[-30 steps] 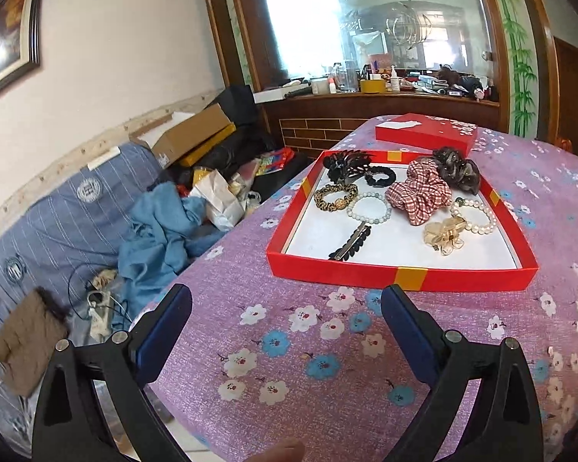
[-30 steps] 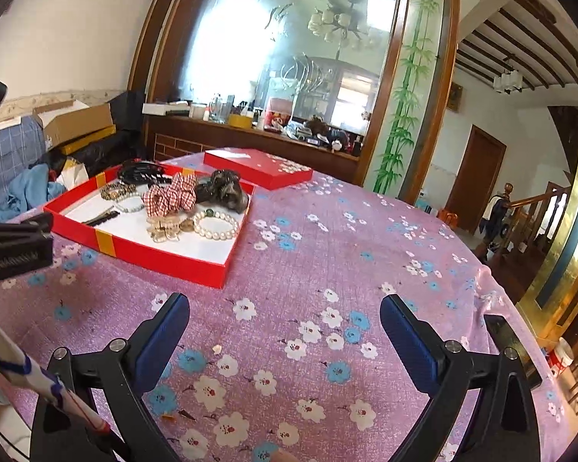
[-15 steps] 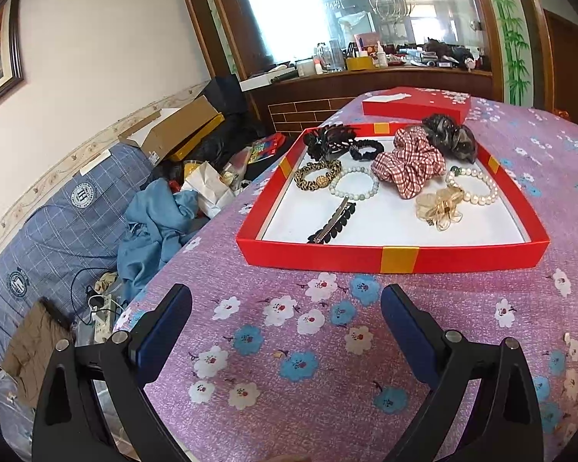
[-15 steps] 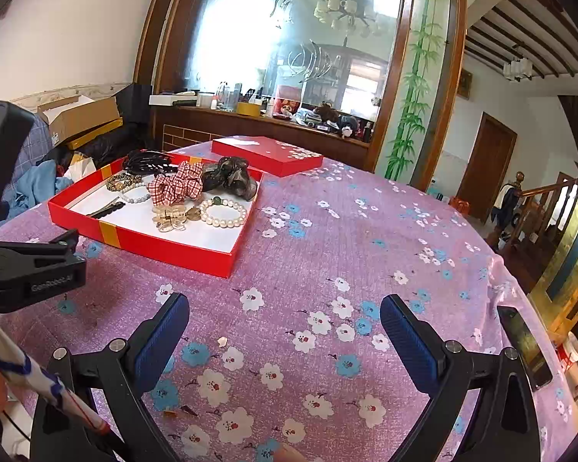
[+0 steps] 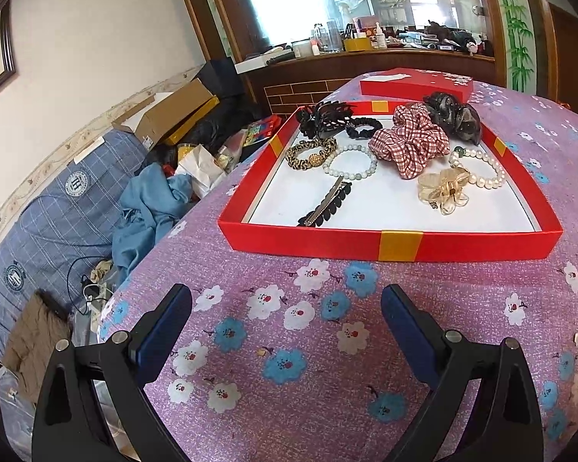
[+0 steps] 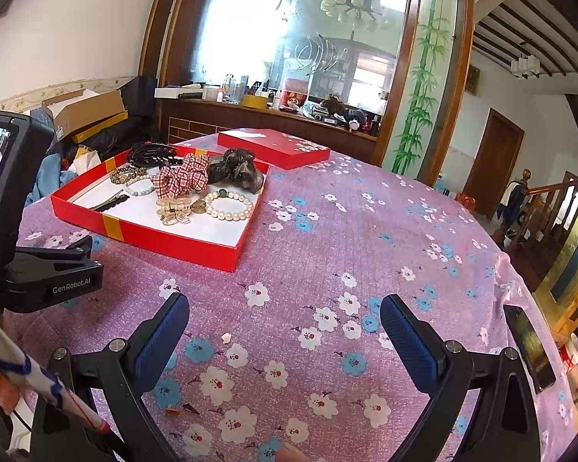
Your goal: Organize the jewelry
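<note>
While the left gripper [image 5: 287,321] hangs over the floral cloth [image 5: 289,346] with fingers spread and nothing between them, the red tray [image 5: 399,245] lies just ahead, holding a plaid scrunchie [image 5: 408,142], a pearl bracelet [image 5: 481,169], a black clip [image 5: 325,201] and a clear flower clip [image 5: 443,188].

From the right wrist, the right gripper [image 6: 285,327] is likewise spread and empty above the cloth, the tray [image 6: 150,231] well off to its left, the red lid [image 6: 273,146] beyond it.

Phone [image 6: 530,346] partly behind hand-held gripper [image 6: 285,325]
</note>
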The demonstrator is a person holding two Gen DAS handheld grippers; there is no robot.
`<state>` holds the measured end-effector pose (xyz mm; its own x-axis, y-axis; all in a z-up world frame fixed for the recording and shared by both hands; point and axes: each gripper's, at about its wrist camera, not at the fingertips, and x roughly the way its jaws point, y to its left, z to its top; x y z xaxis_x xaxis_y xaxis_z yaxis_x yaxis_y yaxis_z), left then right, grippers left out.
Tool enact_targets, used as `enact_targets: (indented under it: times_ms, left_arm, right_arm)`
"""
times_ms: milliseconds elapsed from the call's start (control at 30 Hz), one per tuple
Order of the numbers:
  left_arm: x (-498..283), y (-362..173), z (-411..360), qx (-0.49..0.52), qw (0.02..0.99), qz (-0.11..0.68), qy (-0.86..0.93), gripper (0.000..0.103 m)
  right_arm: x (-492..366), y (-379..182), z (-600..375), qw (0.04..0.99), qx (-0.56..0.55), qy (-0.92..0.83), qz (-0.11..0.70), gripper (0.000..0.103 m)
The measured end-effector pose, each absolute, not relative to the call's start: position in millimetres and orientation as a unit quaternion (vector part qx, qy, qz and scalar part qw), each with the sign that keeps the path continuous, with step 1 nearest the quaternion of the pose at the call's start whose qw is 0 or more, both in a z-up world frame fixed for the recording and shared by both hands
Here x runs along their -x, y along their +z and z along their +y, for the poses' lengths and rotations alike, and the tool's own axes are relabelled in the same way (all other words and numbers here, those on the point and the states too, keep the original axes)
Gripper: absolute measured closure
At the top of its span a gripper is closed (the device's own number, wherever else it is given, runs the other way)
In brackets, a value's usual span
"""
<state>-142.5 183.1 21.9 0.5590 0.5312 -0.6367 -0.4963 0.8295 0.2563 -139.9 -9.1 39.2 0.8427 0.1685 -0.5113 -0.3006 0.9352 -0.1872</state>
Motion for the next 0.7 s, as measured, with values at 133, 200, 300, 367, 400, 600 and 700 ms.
enact_targets:
  times_ms: [133,200,300,367,400,600,700]
  left_arm:
    - [141.4,20.6,184.3,-0.020,0.882,0.373,0.289,0.005]
    - [141.9,20.4,184.1,-0.021,0.881,0.373,0.289,0.005]
    - [141.0,19.8,183.5,-0.022,0.881,0.373,0.289,0.005]
    - [140.6,19.7,183.8,-0.022,0.881,0.373,0.290,0.005]
    - [140.5,19.6,183.7,-0.022,0.881,0.373,0.289,0.005]
    - [140.2,18.6,184.5,-0.019,0.881,0.375,0.289,0.005]
    - [141.1,18.3,184.6,-0.018,0.881,0.374,0.289,0.005]
  right_arm:
    - [138.7,39.0,-8.8,0.951,0.131,0.124,0.252,0.002]
    - [137.9,38.4,-8.7,0.951,0.131,0.124,0.253,0.002]
    - [137.6,37.9,-8.9,0.950,0.130,0.124,0.254,0.002]
    - [137.6,37.4,-8.6,0.950,0.131,0.123,0.255,0.002]
    - [138.0,37.4,-8.2,0.950,0.131,0.123,0.255,0.002]
    - [138.0,36.4,-8.2,0.950,0.131,0.121,0.258,0.002]
    - [138.2,35.9,-8.4,0.949,0.132,0.121,0.259,0.002]
